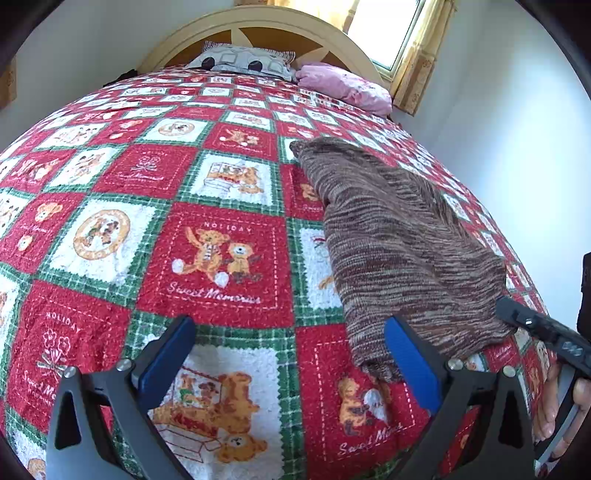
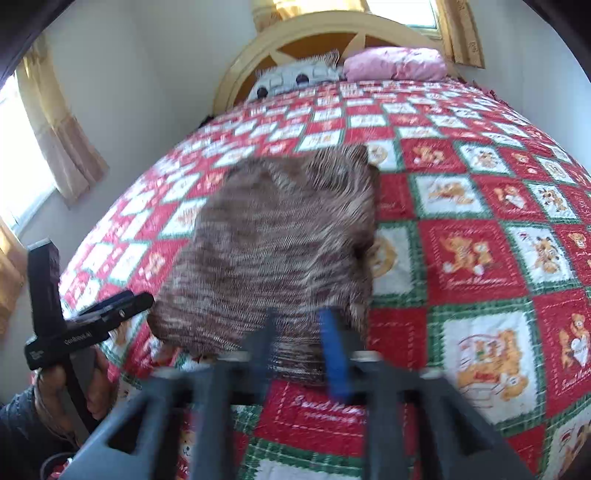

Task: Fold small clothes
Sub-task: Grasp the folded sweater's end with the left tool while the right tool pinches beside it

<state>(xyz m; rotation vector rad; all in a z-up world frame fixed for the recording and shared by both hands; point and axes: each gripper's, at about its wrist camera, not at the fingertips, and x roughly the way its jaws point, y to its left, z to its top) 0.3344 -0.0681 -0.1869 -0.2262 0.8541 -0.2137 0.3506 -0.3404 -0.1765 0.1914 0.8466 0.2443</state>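
Right wrist view: our right gripper (image 2: 301,332) gapes empty above the soft, limp brown knit garment (image 2: 280,236), best pinched at its near hem, while our left gripper (image 1: 291,354) stands open too.

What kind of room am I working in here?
Most likely a bedroom: the work surface is a bed covered by a red and green teddy-bear quilt, with pillows against an arched wooden headboard and a curtained window beside it.

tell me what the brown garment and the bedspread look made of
Garment: looks like a knit, probably wool or acrylic yarn; fine ribbed rows in mottled brown, cream and maroon, matte finish, soft limp edges.
Bedspread: looks like terry or fleecy cotton; nubbly looped pile, matte, printed red, green and white squares with bears. The exact fibre of either cannot be told.
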